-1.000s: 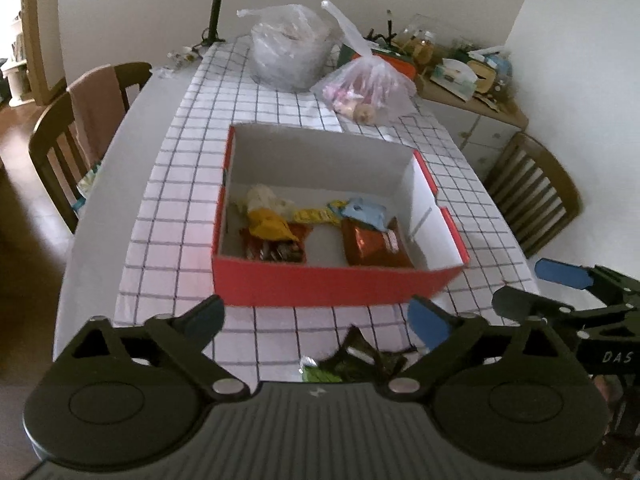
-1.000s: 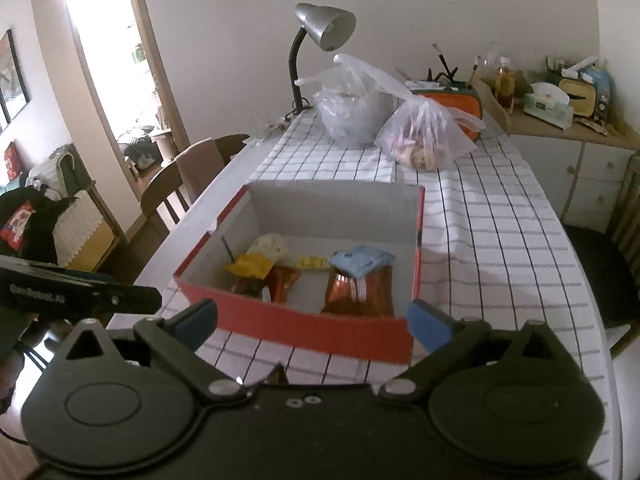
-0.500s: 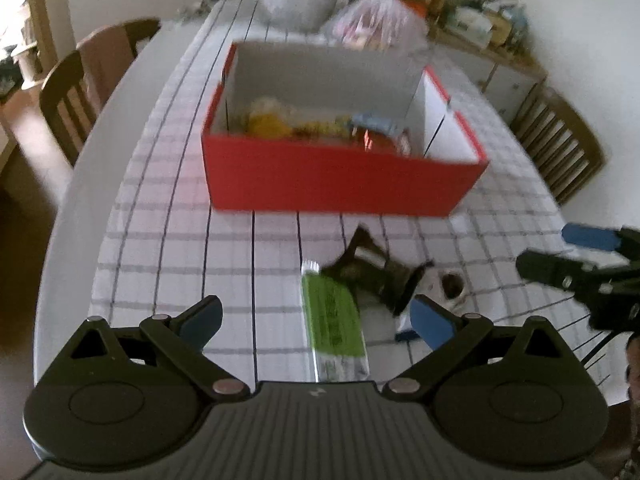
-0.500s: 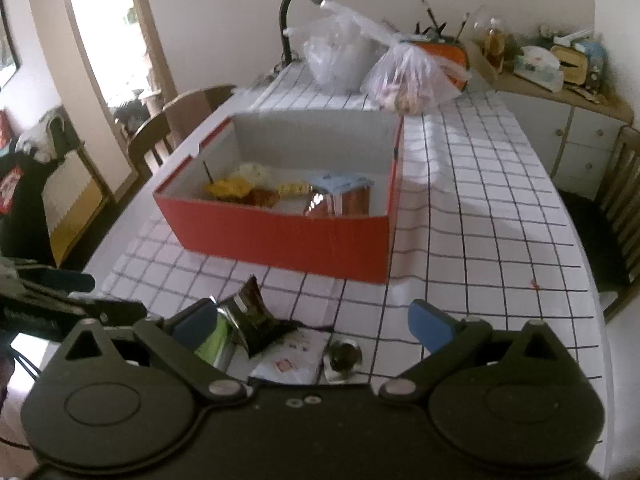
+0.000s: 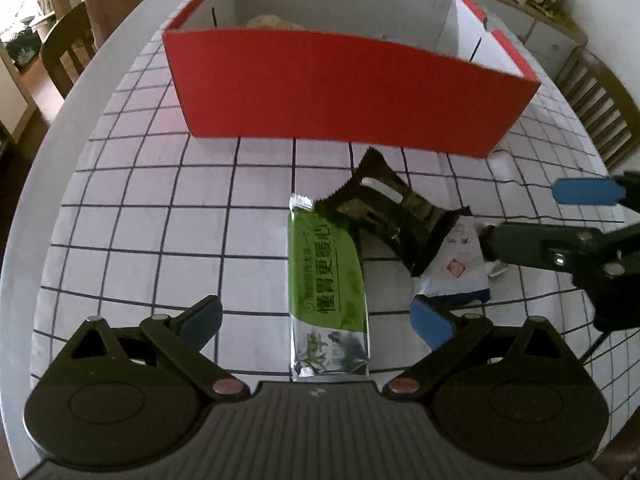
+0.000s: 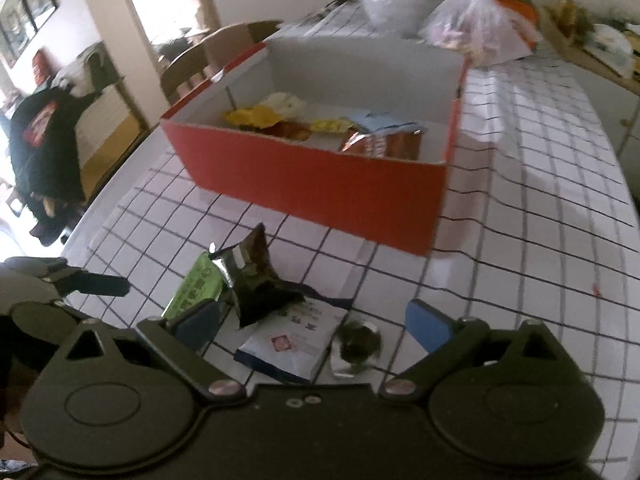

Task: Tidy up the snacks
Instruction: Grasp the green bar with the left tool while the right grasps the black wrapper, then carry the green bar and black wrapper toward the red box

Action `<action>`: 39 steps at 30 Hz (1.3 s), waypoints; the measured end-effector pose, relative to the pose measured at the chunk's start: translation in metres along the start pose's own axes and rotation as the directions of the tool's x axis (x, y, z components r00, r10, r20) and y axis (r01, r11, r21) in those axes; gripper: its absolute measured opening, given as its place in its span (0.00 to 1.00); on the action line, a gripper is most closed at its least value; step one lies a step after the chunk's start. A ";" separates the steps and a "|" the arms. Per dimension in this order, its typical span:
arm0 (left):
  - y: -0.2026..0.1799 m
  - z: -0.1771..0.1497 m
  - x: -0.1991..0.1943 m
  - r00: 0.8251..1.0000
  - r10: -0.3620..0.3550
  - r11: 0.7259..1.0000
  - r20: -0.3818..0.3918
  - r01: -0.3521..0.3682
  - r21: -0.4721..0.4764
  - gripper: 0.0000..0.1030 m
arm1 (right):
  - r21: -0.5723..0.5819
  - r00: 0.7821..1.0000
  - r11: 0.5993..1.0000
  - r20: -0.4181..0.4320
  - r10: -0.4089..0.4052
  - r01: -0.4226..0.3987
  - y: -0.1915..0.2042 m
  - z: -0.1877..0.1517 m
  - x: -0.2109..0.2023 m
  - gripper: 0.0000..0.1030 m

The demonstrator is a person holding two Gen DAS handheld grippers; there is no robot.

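A red box [image 5: 344, 84] [image 6: 320, 184] holds several snacks [image 6: 372, 140]. In front of it on the checked cloth lie a green packet [image 5: 328, 280] [image 6: 196, 284], a crumpled dark packet [image 5: 396, 216] [image 6: 256, 284], a white packet [image 5: 456, 268] [image 6: 292, 340] and a small round dark snack [image 6: 358, 344]. My left gripper [image 5: 316, 320] is open and empty, low over the green packet. My right gripper [image 6: 316, 324] is open and empty, over the white packet and round snack; it also shows at the right of the left wrist view [image 5: 560, 220].
Plastic bags [image 6: 476, 28] stand at the far end of the table. Wooden chairs stand at the left [image 5: 68, 52] and right [image 5: 600, 96]. A cabinet with clutter [image 6: 600, 48] is at the far right. The table's rounded edge is close on the left.
Both grippers have dropped lower and come closer to the loose packets in front of the box. The box now fills the upper view; both grippers stay open.
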State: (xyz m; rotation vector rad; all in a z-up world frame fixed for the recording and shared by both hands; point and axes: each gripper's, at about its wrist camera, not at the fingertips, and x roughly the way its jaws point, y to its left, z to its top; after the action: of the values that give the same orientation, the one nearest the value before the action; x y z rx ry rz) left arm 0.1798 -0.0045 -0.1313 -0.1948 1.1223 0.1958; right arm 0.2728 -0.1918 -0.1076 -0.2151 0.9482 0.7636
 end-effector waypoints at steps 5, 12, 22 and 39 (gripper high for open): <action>-0.003 0.001 0.005 1.000 0.028 0.999 0.005 -0.028 -0.017 0.97 | -0.031 0.999 0.999 -0.036 0.038 -0.039 0.005 0.014 0.022 0.94; -0.003 0.004 0.016 0.998 0.057 0.998 -0.021 -0.057 -0.030 0.90 | -0.087 0.993 0.993 -0.098 0.065 -0.074 0.018 0.028 0.054 0.82; -0.001 0.006 0.024 0.996 0.067 0.997 -0.055 -0.068 -0.023 0.67 | -0.123 0.984 0.986 -0.148 0.095 -0.114 0.029 0.034 0.075 0.64; 0.005 0.007 0.017 0.998 0.015 0.996 -0.062 -0.020 -0.082 0.41 | -0.081 0.983 0.987 -0.132 0.130 -0.141 0.023 0.032 0.066 0.33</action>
State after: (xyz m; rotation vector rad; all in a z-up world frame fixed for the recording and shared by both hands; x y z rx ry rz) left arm 0.1916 0.0029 -0.1437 -0.2658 1.1780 0.2531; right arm 0.3017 -0.1270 -0.1382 -0.2824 1.0573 0.9280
